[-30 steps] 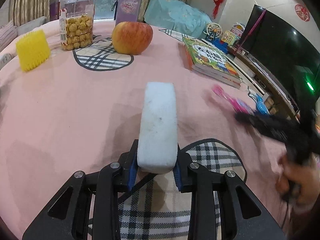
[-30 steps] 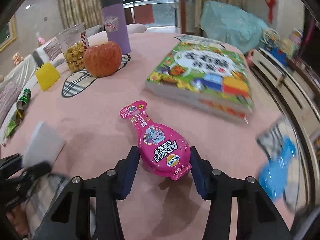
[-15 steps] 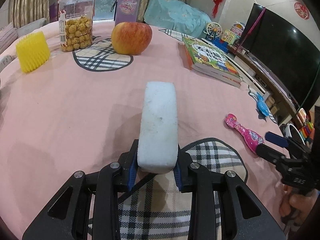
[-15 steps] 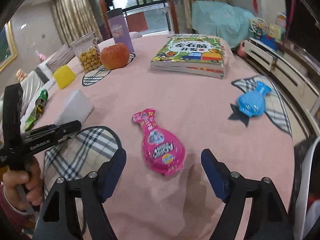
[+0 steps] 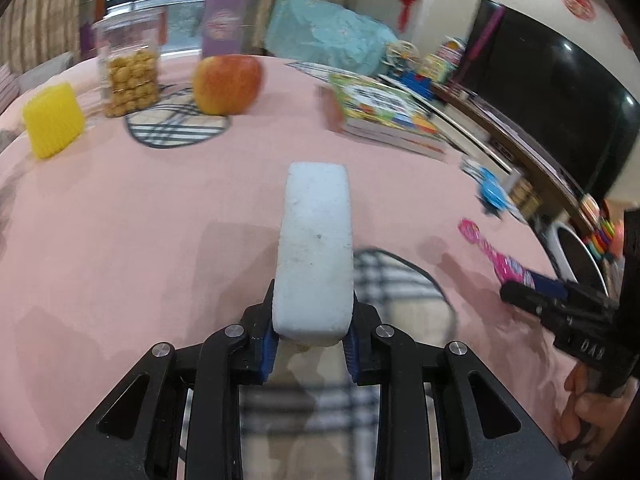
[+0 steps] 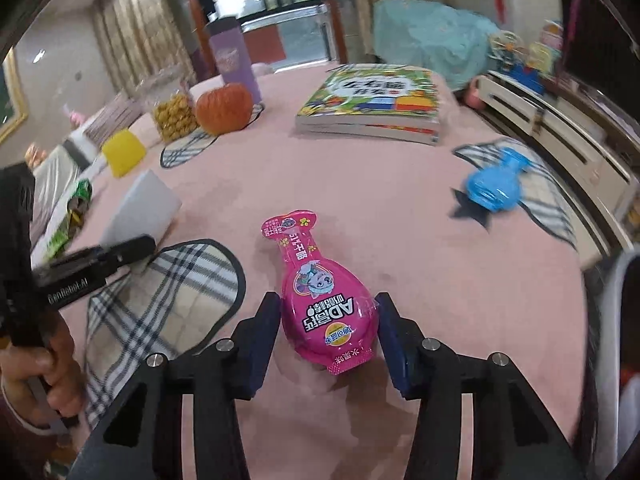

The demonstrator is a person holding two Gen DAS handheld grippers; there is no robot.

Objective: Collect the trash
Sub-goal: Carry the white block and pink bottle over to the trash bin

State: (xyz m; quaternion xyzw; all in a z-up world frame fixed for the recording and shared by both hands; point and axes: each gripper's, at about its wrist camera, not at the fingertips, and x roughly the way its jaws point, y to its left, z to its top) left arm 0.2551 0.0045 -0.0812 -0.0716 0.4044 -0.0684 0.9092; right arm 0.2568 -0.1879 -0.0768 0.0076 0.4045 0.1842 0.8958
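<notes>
Pink pouch (image 6: 324, 300) lying flat on pink counter (image 6: 400, 216), right tongs (image 6: 326, 336) just closing around it, pads apart from its sides. White foam block (image 5: 316, 252) pinched in left tongs (image 5: 310, 346). Behind: book (image 6: 372, 100), apple (image 6: 224, 109).

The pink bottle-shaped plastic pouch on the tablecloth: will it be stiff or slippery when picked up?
The pink bottle-shaped plastic pouch looks glossy, so probably slippery. It lies flat, so it is unlikely to roll. Its bulging body suggests some give when squeezed.
</notes>
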